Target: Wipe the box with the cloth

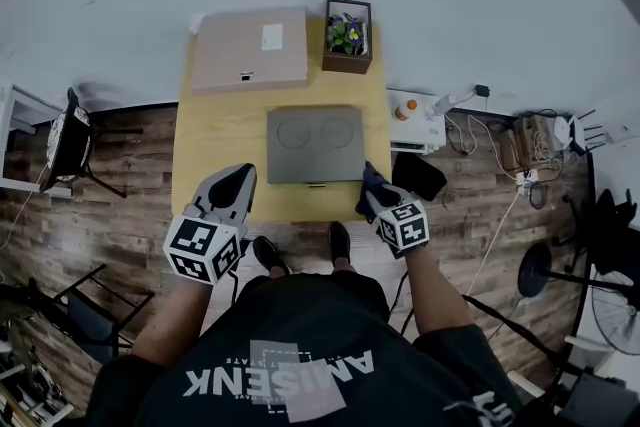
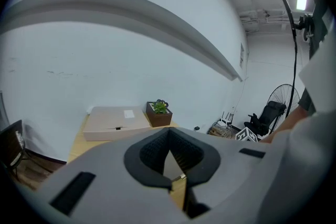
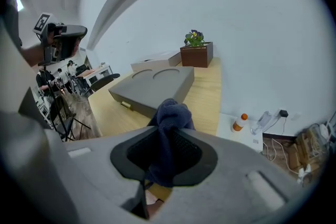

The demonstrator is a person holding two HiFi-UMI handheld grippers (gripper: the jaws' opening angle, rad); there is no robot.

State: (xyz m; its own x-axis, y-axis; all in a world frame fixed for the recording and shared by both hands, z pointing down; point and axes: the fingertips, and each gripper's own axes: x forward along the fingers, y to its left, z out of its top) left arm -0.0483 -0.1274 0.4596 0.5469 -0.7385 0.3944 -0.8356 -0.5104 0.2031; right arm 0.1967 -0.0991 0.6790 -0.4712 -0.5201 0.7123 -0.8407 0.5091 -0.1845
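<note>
Table [image 1: 222, 143]: box [image 1: 316, 144] | right gripper [image 3: 167, 132], own view: cloth [image 3: 170, 113] clamped | left gripper [image 2: 168, 135] closed

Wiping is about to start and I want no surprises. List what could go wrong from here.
1. The left gripper hangs shut and clear of the grey box, so nothing steadies it; a wiping push may slide it toward the planter.
2. The right gripper pinches the cloth as a bunched wad; dragged over the lid, it may pull free.
</note>
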